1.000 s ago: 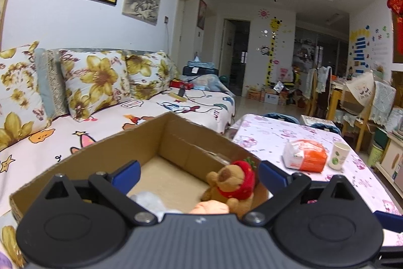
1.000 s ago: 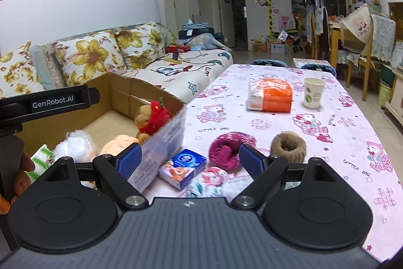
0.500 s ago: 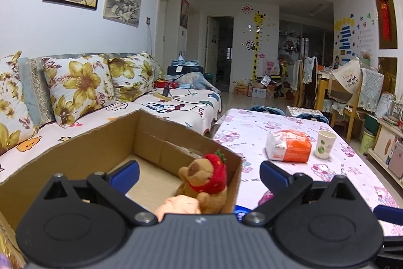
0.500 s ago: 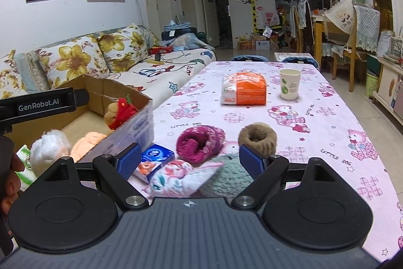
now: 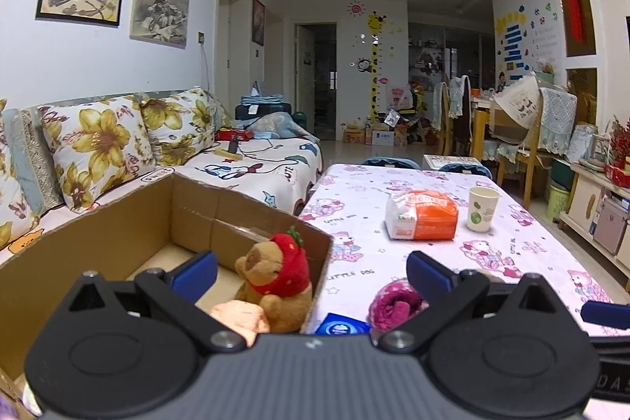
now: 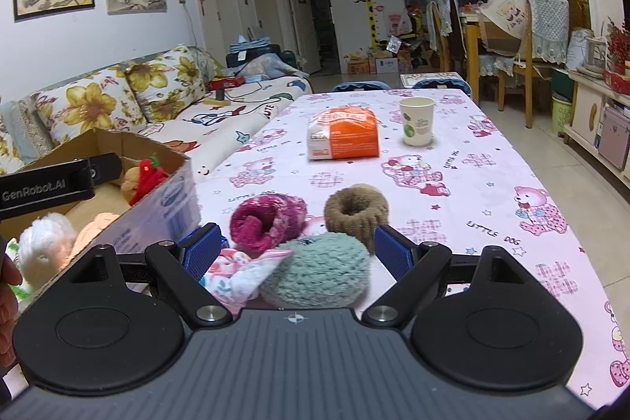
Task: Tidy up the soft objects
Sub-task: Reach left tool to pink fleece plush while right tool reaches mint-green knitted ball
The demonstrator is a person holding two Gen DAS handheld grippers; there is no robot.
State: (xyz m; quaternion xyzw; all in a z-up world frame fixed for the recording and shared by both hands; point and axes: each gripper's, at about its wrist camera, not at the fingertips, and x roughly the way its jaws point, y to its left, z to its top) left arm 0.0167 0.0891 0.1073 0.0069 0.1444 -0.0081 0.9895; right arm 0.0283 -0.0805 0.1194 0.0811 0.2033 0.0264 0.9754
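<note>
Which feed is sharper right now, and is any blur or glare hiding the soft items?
Right wrist view: the teal ball between the open fingers is slightly smeared, while the pink roll and brown ring are clear. Left wrist view: sharp on the bear in the box. Both bend straight lines at the edges; no glare.

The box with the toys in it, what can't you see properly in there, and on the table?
- White fluffy toy: missing from the left wrist view, behind the gripper body.
- Peach plush: its lower part is covered by the left gripper.
- Blue packet: mostly covered in both views.
- Floral cloth: partly behind the right gripper finger.
- Cardboard box: near end cut off.
</note>
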